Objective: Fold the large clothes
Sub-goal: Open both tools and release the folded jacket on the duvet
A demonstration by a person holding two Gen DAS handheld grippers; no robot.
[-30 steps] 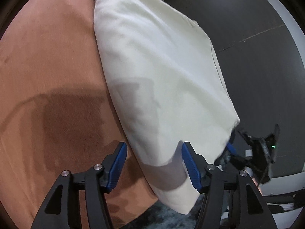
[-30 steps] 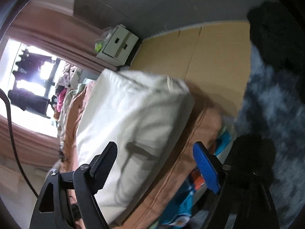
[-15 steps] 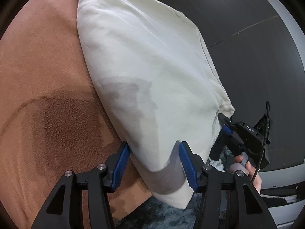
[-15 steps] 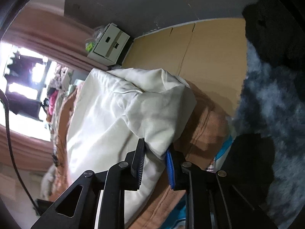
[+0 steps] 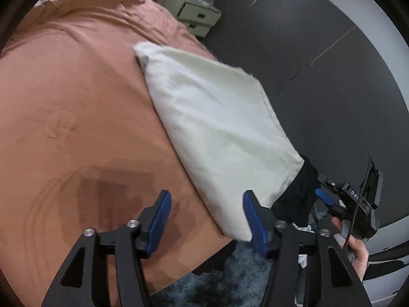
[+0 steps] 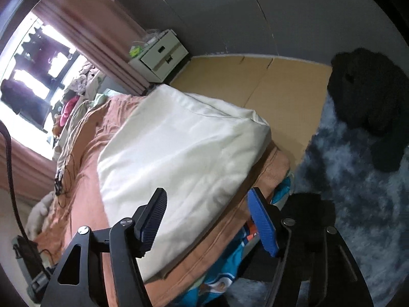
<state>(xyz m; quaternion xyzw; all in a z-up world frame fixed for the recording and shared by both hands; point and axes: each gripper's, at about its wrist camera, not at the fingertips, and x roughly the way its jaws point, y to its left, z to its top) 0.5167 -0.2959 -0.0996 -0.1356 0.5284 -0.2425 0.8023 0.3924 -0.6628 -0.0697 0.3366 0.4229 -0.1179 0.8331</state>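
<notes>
A cream-white folded garment (image 5: 217,125) lies along the right edge of the bed, on the rust-brown bedspread (image 5: 76,97). My left gripper (image 5: 204,220) is open and empty, held just above the garment's near corner. In the right wrist view the same garment (image 6: 179,153) lies flat on the bedspread (image 6: 84,179), and my right gripper (image 6: 207,217) is open and empty just short of its near edge. The right gripper also shows in the left wrist view (image 5: 329,202), held in a hand beyond the bed's corner.
A white drawer unit (image 6: 161,53) stands by the curtain at the bed's far end. A blue-grey shaggy rug (image 6: 358,192) with a black fluffy object (image 6: 368,102) lies beside the bed. Cables (image 6: 66,163) and clothes lie on the bed's far side. Dark floor (image 5: 294,51) runs alongside.
Both grippers have let go of the garment, opened and pulled back. The right gripper was shut on the garment's corner half a second ago. The garment now lies flat on the bed.
</notes>
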